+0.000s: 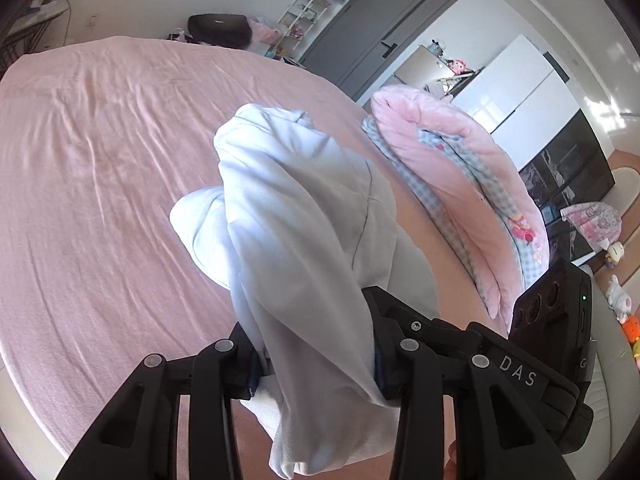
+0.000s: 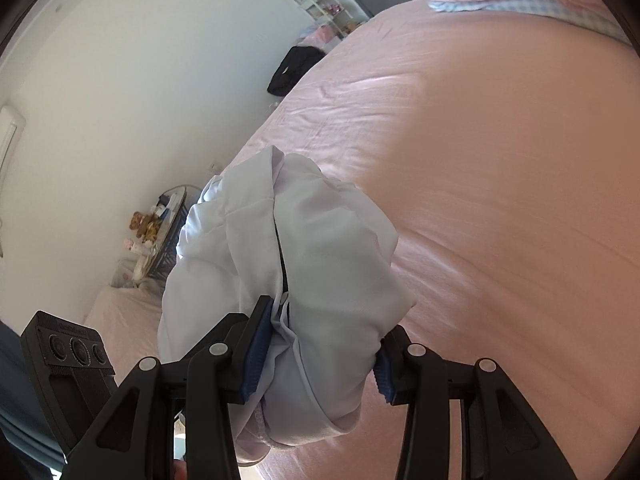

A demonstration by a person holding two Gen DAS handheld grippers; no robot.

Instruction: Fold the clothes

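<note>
Both grippers clamp bunched folds of one pale blue garment (image 1: 304, 216) above the pink bed sheet (image 1: 100, 168).

Left gripper (image 1: 316, 364) has the cloth pinched between its jaws, the fabric rising ahead of the fingers and sagging below them; right gripper (image 2: 316, 364) likewise grips a thick wad between its blue pads (image 2: 256, 354). Ahead and to the right of the left gripper lies a folded pink quilt (image 1: 460, 168) with a blue checked lining; far beyond stand a grey door (image 1: 376, 28) and a white shelf rack (image 1: 300, 20).
</note>
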